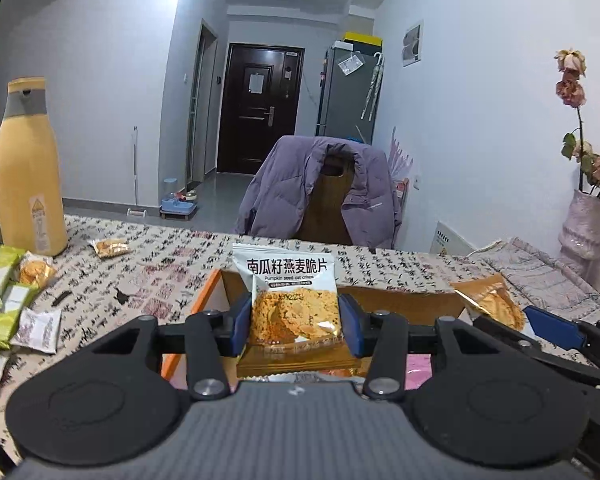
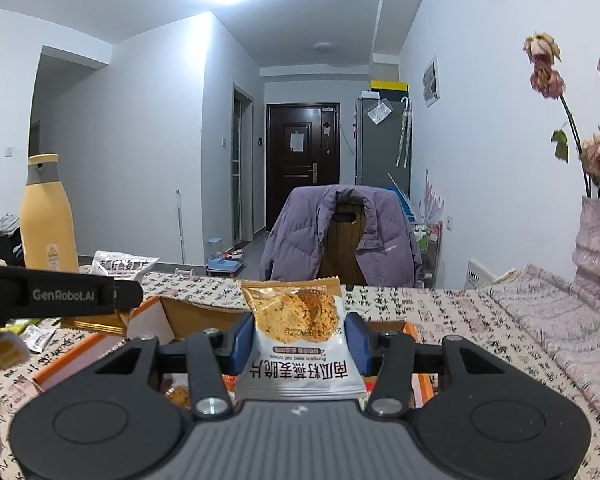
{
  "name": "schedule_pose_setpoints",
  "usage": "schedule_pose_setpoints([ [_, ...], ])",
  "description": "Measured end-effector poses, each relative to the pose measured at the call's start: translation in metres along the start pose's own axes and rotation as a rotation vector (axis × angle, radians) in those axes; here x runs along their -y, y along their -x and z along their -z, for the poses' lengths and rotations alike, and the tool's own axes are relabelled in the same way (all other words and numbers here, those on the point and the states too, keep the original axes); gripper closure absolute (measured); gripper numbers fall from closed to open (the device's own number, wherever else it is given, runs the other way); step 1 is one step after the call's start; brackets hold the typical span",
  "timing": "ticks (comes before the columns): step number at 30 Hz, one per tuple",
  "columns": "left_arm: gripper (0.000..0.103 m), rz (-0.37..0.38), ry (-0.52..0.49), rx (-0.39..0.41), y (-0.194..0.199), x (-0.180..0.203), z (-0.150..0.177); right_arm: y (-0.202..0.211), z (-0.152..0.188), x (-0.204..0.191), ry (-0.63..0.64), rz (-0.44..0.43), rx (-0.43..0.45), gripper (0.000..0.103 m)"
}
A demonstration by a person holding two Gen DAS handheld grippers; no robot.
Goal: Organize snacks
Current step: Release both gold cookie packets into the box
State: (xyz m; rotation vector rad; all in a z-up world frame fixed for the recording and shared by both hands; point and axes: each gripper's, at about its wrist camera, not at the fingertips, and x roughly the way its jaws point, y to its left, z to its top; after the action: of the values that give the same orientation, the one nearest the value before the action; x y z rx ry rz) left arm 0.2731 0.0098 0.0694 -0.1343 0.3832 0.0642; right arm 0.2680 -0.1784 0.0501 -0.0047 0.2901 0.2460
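Left wrist view: the left hand-held gripper (image 1: 296,326) is clamped on a pumpkin seed oat crisps packet (image 1: 290,300), blue pads (image 1: 239,322) pressing both side edges. The packet stands upright with its long axis vertical, white printed end up and the clear window with the crisps lower down, text reading the right way. It hangs right over an open cardboard box (image 1: 216,300) with orange edges sitting on the counter (image 1: 172,264), which has a patterned cloth. The gripper points forward and tips slightly down.

Off to the right in that same view you can see the right hand-held gripper (image 1: 500,312) holding a second packet (image 1: 490,300) tilted over the box's far right corner.

From the right wrist view, that second packet is the same kind but flipped: golden sealed end up, white printed end down toward the camera, text upside down, long axis still roughly vertical. The blue pads (image 2: 355,348) squeeze its sides, so it's gripped firmly, and it's also above the box. This gripper also aims forward and a bit down.

Further out: loose green and white snack packets (image 1: 8,300) on the counter's left, one small packet (image 1: 110,247) near a tall yellow bottle (image 1: 28,168), a purple jacket (image 1: 320,184) draped on a chair across the counter, and a vase (image 1: 584,224) of dried roses on the right.
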Motion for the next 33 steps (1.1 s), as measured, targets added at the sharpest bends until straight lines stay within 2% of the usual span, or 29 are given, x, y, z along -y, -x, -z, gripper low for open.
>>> schedule_pose_setpoints([
  [8,0.056,0.015,-0.016,-0.015,-0.016,-0.008,0.017,-0.016,0.016,0.006,-0.005,0.002,-0.066,0.054],
  [10,0.053,0.026,-0.021,-0.019,-0.018,-0.009,0.02,-0.02,0.017,0.006,-0.006,-0.001,-0.082,0.052],
  [11,0.046,0.029,-0.024,-0.021,-0.018,-0.009,0.02,-0.02,0.018,0.006,-0.009,0.003,-0.087,0.051],
  [12,0.035,0.031,-0.023,-0.02,-0.018,-0.009,0.021,-0.021,0.018,0.007,-0.011,0.007,-0.089,0.048],
  [14,0.019,0.031,-0.016,0.0,-0.015,-0.01,0.021,-0.02,0.019,0.009,-0.022,0.014,-0.093,0.037],
  [16,0.006,0.022,-0.006,0.025,-0.011,-0.01,0.02,-0.02,0.02,0.012,-0.041,0.024,-0.09,0.008],
  [17,0.0,0.019,0.004,0.038,-0.009,-0.011,0.02,-0.019,0.02,0.013,-0.048,0.026,-0.085,0.004],
  [19,0.0,0.015,0.011,0.047,-0.007,-0.012,0.019,-0.018,0.021,0.014,-0.056,0.032,-0.084,0.0],
  [33,0.0,0.004,0.003,0.042,-0.008,-0.009,0.016,-0.023,0.018,0.02,-0.076,0.046,-0.102,0.0],
])
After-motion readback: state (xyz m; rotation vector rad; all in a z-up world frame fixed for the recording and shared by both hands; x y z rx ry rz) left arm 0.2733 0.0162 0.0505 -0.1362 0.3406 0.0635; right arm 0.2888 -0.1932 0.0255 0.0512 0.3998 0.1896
